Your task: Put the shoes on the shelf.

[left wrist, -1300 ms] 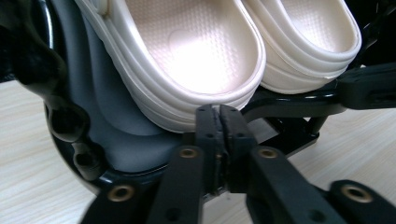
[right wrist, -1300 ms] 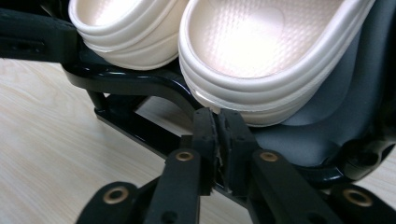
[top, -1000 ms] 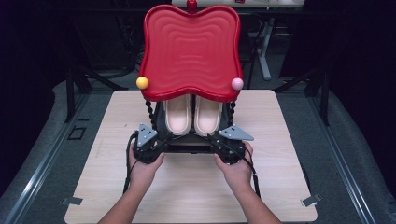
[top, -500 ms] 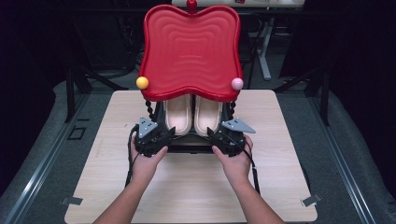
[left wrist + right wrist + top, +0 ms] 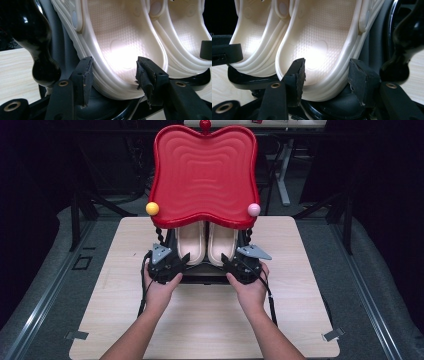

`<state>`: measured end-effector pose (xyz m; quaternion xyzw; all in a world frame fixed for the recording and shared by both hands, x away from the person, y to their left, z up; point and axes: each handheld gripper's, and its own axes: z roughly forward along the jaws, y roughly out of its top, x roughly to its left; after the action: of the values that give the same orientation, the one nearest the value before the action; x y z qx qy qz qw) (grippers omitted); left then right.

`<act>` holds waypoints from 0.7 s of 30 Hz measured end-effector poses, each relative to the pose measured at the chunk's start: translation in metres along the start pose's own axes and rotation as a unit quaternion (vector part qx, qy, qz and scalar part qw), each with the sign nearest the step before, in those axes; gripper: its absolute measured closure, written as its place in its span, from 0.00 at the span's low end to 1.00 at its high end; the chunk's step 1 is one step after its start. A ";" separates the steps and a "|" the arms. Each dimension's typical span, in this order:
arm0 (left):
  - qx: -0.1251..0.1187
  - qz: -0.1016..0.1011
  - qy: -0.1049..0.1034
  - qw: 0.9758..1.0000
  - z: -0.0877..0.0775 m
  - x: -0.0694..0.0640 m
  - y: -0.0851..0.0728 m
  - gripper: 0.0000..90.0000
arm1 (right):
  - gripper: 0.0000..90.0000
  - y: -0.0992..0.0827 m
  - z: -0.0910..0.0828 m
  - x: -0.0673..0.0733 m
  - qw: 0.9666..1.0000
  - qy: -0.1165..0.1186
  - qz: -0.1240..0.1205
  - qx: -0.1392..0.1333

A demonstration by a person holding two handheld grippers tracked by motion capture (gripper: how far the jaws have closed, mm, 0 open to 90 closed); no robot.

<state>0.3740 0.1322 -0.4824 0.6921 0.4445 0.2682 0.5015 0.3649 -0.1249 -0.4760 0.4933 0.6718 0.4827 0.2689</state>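
Two cream clogs stand side by side on a black rack shelf point(image 5: 202, 276) under a red wavy top point(image 5: 204, 175). My left gripper point(image 5: 170, 262) is at the heel of the left clog point(image 5: 191, 242), and my right gripper point(image 5: 239, 265) is at the heel of the right clog point(image 5: 222, 242). In the left gripper view, the open left gripper point(image 5: 114, 62) has one jaw on each side of the left clog's point(image 5: 117, 32) heel. The right gripper view has my open right gripper point(image 5: 327, 62) astride the right clog's point(image 5: 322, 32) heel in the same way.
The rack stands at the far middle of a light wooden table point(image 5: 200, 320). Its red top overhangs the clogs, with a yellow ball point(image 5: 152, 208) and a pink ball point(image 5: 254, 209) at its front corners. Glossy black twisted posts point(image 5: 37, 50) rise just outside each clog.
Both hands have pushed their grippers forward and inward toward the rack, so the jaws now reach around the clog heels.
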 end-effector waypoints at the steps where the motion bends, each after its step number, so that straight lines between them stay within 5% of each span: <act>1: 0.001 0.000 0.001 1.000 0.001 0.000 0.000 0.54 | 0.52 0.000 0.001 0.000 1.000 0.002 -0.001 -0.001; 8: 0.018 0.013 0.011 1.000 0.003 -0.001 0.006 0.56 | 0.57 0.004 0.004 -0.003 1.000 0.005 -0.022 0.003; 21: 0.020 0.019 0.011 1.000 0.004 -0.001 0.007 0.57 | 0.57 0.007 0.007 0.001 1.000 -0.006 -0.020 0.012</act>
<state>0.3790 0.1284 -0.4771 0.7069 0.4422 0.2766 0.4777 0.3734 -0.1212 -0.4719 0.4861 0.6854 0.4662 0.2769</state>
